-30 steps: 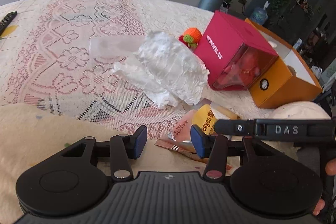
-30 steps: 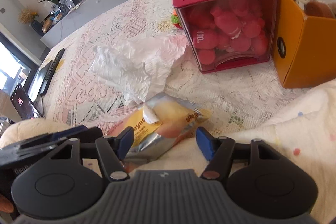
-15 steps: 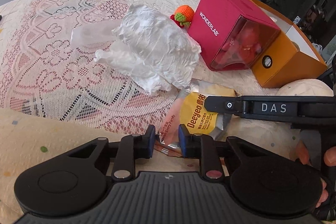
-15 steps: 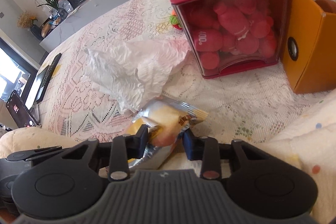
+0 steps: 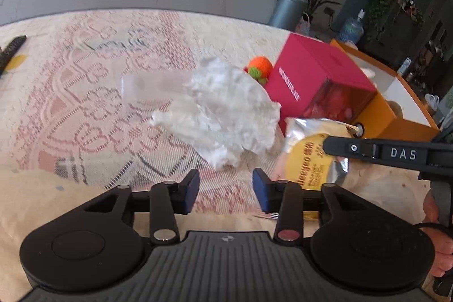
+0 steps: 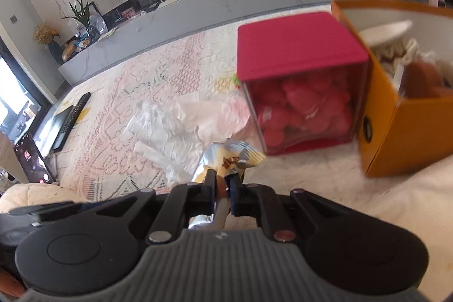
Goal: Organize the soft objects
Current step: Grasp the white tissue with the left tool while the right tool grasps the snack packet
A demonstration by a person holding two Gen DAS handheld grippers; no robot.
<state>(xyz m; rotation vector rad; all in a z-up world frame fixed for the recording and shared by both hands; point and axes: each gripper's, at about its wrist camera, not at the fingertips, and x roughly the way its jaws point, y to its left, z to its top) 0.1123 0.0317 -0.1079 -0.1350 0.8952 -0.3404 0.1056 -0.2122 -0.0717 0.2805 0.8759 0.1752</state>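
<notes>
Pinching hard, the right gripper [image 6: 221,190] is clamping its fingers nearly together on the snack packet [image 6: 226,160], which is sticking up and forward from between the blue pads, silver foil crumpling at the top. Over on the other side, the left gripper [image 5: 225,190] is hanging wide apart above the lace tablecloth [image 5: 85,104], its pads gripping nothing and touching nothing. From the left wrist view that same snack packet [image 5: 308,157] is showing just to the right of the open fingers, yellow face towards us, with the right gripper's black arm crossing in front of it. Just beyond is lying a crumpled white plastic bag [image 5: 226,115], right beside the packet. Behind it a red box [image 6: 300,81] with a clear front is sitting on the cloth, an orange box [image 6: 407,115] standing next to it with soft things inside. A small orange knitted toy [image 5: 259,68] is peeking out by the red box's far corner.
</notes>
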